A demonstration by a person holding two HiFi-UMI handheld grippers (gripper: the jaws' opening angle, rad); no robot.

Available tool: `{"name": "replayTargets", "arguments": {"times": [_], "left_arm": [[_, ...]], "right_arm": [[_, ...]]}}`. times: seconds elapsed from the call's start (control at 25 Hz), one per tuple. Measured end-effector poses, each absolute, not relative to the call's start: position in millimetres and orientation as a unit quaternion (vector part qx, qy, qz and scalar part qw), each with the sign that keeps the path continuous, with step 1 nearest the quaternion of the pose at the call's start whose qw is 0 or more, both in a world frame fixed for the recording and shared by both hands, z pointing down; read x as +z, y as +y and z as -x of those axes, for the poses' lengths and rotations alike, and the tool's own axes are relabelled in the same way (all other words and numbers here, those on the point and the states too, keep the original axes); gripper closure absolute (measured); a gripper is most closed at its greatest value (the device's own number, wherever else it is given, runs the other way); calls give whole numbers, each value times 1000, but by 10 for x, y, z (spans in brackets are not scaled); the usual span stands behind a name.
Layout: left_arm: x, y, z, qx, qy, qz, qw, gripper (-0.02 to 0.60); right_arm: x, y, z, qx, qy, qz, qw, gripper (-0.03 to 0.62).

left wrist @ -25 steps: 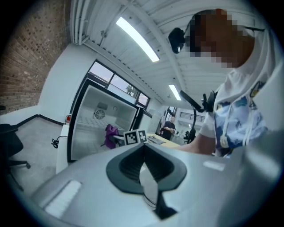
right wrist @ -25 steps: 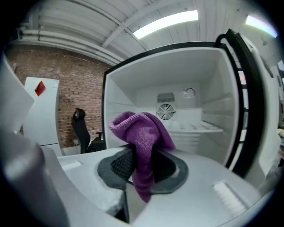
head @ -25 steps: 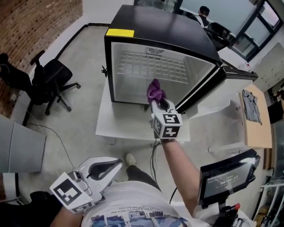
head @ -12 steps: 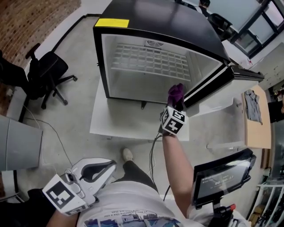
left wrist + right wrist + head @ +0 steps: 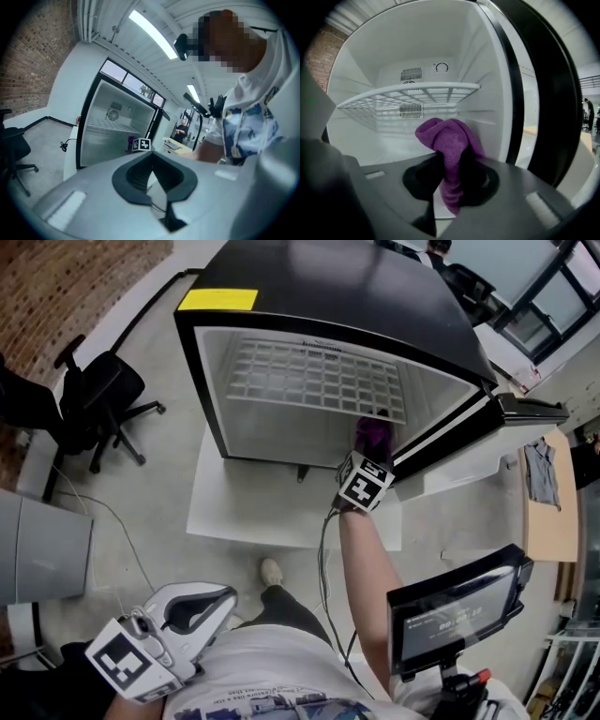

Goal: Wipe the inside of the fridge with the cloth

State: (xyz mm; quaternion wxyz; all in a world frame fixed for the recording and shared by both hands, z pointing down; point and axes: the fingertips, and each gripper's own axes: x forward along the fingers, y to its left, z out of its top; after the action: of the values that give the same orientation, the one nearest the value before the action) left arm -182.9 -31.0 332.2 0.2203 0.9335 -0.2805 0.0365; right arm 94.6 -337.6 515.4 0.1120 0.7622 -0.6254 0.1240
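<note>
cloth [image 5: 447, 140]: fuzzy purple wad, I'm pinching it in right gripper [image 5: 447, 174] jaws
left gripper [image 5: 150, 177]: jaws pressing together, empty
fridge [image 5: 281, 282]: right wall crowding, left open

**Right claw** [image 5: 371, 454], shut on the purple cloth [image 5: 373, 435]: moved from the near centre of the fridge [image 5: 328, 296] opening across to the right, then farther in.

**Cloth:** a second ago it hung outside, in front of the opening. Now it is past the front edge and inside the cabinet, just beside the right inner wall [image 5: 487, 93] and lower than the wire shelf [image 5: 412, 96].

**Marker cube** [image 5: 364, 482]: carried right and farther off with the claw.

**Right arm:** stretched farther forward.

**Fridge:** fills more of the head view.
</note>
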Motion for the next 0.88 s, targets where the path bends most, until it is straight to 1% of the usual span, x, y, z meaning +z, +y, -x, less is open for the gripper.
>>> {"name": "replayTargets", "arguments": {"times": [0.32, 0.44, 0.56, 0.72, 0.88], "left_arm": [[3386, -533, 1850, 55, -299, -931, 204, 575], [3353, -613, 1822, 48, -303, -928, 210, 575], [3398, -676, 1854, 63, -308, -930, 192, 575], [3335, -761, 1782, 45, -313, -925, 210, 575], [3370, -821, 1804, 55, -317, -925, 203, 575]], "right_arm": [[5205, -3768, -907, 104, -635, -755, 129, 516], [5217, -3889, -870, 95, -642, -750, 132, 516], [5246, -3990, -840, 90, -652, -742, 130, 516], [5254, -4115, -811, 74, -670, -728, 130, 516], [5281, -4243, -721, 58, -687, -710, 142, 516]]}}
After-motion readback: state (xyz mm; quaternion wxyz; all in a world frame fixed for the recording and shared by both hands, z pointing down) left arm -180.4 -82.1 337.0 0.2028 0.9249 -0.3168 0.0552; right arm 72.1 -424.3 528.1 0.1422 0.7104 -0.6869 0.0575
